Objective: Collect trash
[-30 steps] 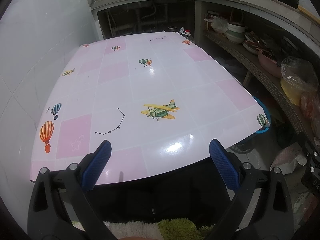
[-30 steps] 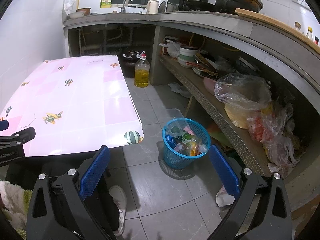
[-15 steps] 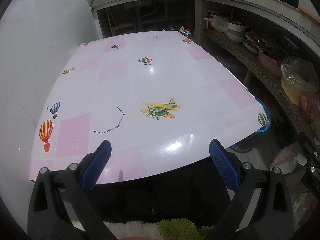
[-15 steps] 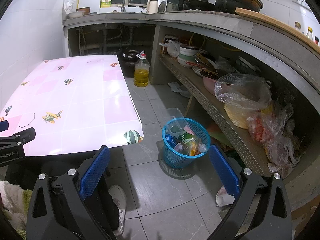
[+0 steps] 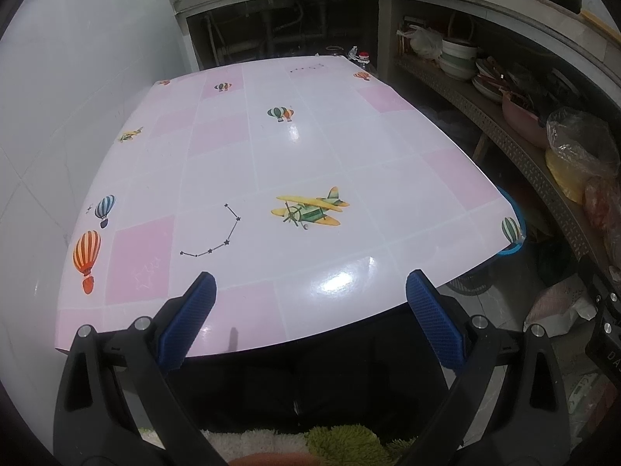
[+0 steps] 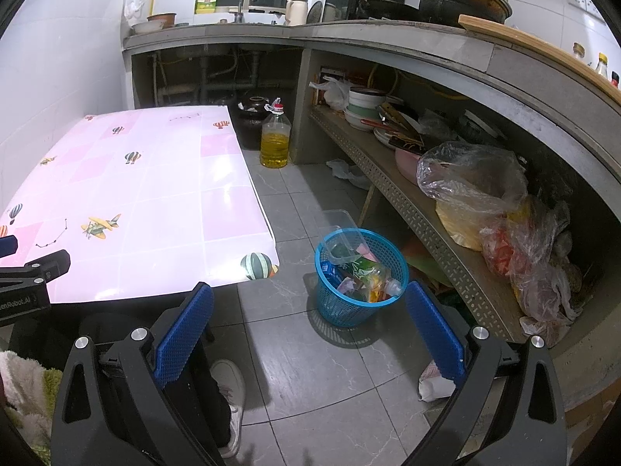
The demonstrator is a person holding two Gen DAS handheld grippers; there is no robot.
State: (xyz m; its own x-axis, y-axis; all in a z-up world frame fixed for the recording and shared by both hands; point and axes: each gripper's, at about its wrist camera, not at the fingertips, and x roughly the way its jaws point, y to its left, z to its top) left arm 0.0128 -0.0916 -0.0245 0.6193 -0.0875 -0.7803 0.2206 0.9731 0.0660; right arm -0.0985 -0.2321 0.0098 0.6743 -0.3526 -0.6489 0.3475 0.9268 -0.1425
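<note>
Trash (image 6: 359, 272) unmoved in basket (image 6: 341, 310); both grippers' fingers remain spread, empty

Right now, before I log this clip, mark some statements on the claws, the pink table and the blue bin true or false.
1. The left claw is open and holds nothing. True.
2. The right claw is shut on a bottle. False: it is open and empty, hanging over the grey floor tiles.
3. The round blue plastic mesh basket stands on the floor beside the table and has wrappers and a plastic bottle in it. True.
4. Loose trash lies on the glossy pink-and-white checked tabletop. False: only printed planes and balloons show on it.
5. The clear bottle of yellow oil stands on the table. False: it stands on the floor past the table's far corner.
</note>
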